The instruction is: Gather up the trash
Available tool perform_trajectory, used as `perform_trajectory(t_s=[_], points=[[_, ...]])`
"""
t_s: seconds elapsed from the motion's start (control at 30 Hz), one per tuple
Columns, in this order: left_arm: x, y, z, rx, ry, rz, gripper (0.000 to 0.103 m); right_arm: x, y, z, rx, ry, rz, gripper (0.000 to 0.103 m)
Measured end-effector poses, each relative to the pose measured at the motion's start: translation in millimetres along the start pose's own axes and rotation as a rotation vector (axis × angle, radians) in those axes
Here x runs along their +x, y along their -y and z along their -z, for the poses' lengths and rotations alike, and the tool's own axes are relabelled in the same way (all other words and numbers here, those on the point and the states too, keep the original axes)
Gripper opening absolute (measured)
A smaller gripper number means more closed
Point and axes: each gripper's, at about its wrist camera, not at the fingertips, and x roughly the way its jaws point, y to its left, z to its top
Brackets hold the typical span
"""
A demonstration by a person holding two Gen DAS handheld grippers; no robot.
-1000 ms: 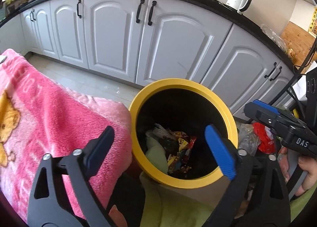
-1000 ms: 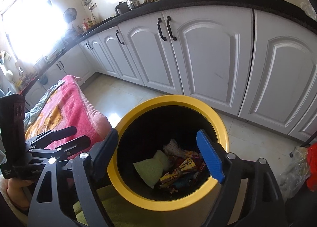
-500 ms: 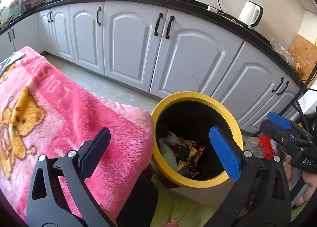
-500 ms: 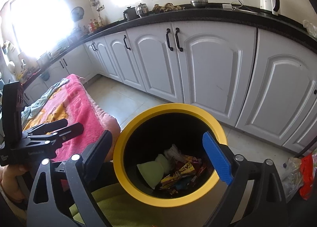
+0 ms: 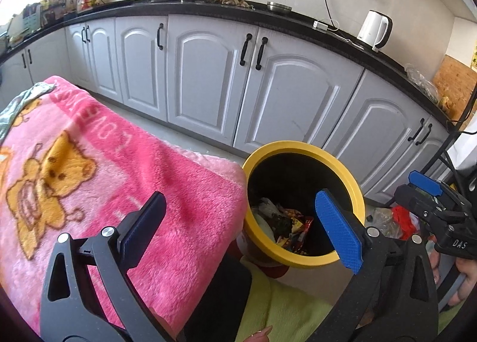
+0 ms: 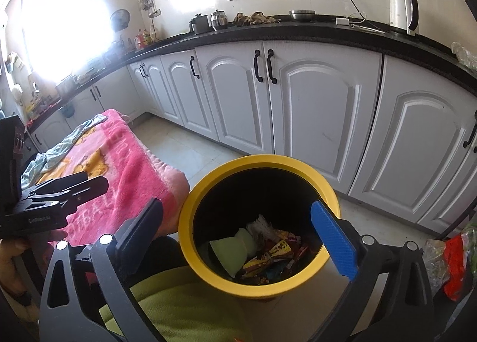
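A yellow-rimmed black bin (image 5: 354,189) (image 6: 298,163) stands on the floor beside a pink blanket. Inside it lie snack wrappers (image 6: 277,255) (image 5: 292,228) and a pale green piece (image 6: 229,252). My left gripper (image 5: 238,228) is open and empty, above the blanket's edge and the bin's left rim. It also shows in the right wrist view (image 6: 86,185) at the far left. My right gripper (image 6: 238,237) is open and empty above the bin's near rim. It shows at the right edge of the left wrist view (image 5: 426,189).
A pink bear-print blanket (image 5: 89,186) (image 6: 119,157) covers a surface left of the bin. White cabinets (image 5: 208,82) under a black counter (image 6: 328,28) run behind. A clear bag with red contents (image 6: 447,261) lies on the floor right of the bin. Green cloth (image 6: 184,309) lies below the grippers.
Both grippers have pulled back and up from the bin, so it looks smaller and lower. The left one has drifted left over the blanket. Both stay open and empty.
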Motion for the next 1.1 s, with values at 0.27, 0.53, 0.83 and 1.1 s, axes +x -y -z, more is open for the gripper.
perform_trajectory(t_s=[0.27,0.53,0.83,1.1], points=[[-27,2,9,0.023,0.057,-0.009,0.092,-29,-17,6,-0.015,0.098,0.026,0.097],[-56,0,21,0.024,0.145,-0.030,0.092,-44,-34,20,-0.027,0.148,0.033,0.097],[-86,-4,33,0.025,0.233,-0.061,0.092,-62,-54,34,-0.060,0.195,0.045,0.097],[-106,-3,48,0.052,0.308,-0.066,0.092,-78,-71,46,-0.106,0.245,0.043,0.097]])
